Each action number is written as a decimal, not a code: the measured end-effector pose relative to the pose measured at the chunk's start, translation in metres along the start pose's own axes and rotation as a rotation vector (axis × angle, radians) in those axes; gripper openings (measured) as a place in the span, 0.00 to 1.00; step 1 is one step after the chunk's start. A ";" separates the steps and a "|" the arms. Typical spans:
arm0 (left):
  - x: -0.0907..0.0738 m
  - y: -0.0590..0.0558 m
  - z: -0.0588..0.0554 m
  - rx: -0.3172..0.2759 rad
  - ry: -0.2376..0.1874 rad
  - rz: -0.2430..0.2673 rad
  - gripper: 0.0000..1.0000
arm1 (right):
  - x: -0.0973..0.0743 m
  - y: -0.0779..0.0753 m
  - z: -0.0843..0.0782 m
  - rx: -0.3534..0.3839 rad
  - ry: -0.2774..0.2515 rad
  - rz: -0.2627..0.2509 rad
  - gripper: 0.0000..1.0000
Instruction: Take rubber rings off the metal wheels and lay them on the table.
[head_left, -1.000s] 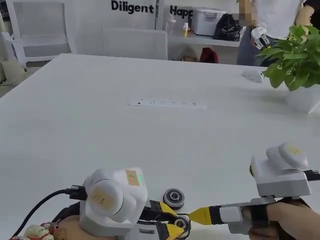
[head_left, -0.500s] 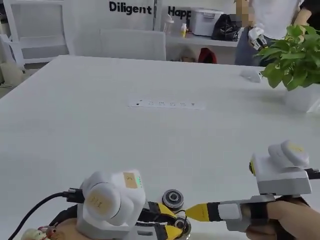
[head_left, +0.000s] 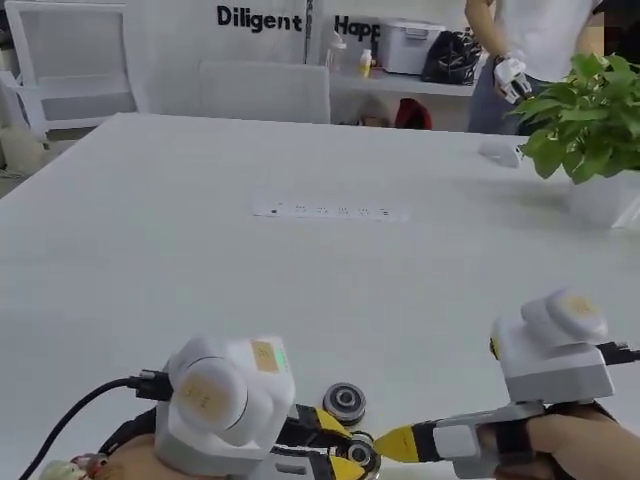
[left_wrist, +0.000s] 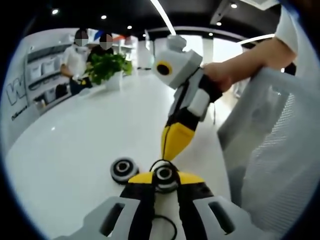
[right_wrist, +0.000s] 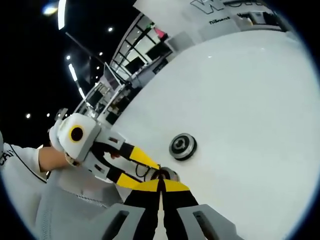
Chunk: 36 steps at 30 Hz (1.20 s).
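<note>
The left gripper view showed the left gripper (left_wrist: 165, 181) squeezed tight on one metal wheel (left_wrist: 165, 173), with a yellow jaw on each side of it. I think it held the wheel that way so the wheel could not roll or slip while its ring got pulled. The right gripper (left_wrist: 173, 149) came in from the other side, and its tip pointed right at the edge of that same wheel. In the right gripper view, its two jaws were pressed together with just a thin line between them. The tip was touching the wheel's rim or was just beside it. I could not tell if a bit of rubber ring was pinched in there. My guess is that it was there to grab the ring and peel it off. The held wheel was low over the table (head_left: 300, 300), close to the person's edge, and I could not tell if it rested on the top. A second wheel (head_left: 345, 402) lay flat on the table just beside the grippers. It touched neither of them and was likely waiting for its turn. Its dark ring (left_wrist: 113, 171) looked to be on. The ring on the held wheel was too hidden by the jaws to judge. I counted two grippers and two wheels. Farther out on the table I counted one white power strip (head_left: 330, 211) and one green plant (head_left: 585, 115).
</note>
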<state>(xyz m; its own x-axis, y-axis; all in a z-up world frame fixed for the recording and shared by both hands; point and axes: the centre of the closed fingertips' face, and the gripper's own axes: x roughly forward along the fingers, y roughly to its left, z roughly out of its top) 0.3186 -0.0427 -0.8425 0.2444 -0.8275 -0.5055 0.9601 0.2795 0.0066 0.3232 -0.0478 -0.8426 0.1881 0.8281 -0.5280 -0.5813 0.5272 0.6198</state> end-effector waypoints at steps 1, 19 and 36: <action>-0.001 0.000 0.002 -0.002 -0.005 -0.001 0.19 | 0.000 0.000 0.000 0.000 0.001 0.000 0.00; -0.017 -0.005 0.042 0.045 -0.115 -0.033 0.39 | -0.007 -0.006 0.008 0.020 -0.052 -0.019 0.00; -0.042 -0.005 0.045 0.149 -0.083 -0.081 0.49 | -0.014 -0.007 0.021 0.048 -0.120 -0.012 0.00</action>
<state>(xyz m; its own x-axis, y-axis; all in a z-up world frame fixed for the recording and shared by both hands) 0.3098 -0.0310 -0.7828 0.1694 -0.8833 -0.4371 0.9852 0.1400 0.0991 0.3412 -0.0591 -0.8276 0.2899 0.8373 -0.4635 -0.5408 0.5429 0.6425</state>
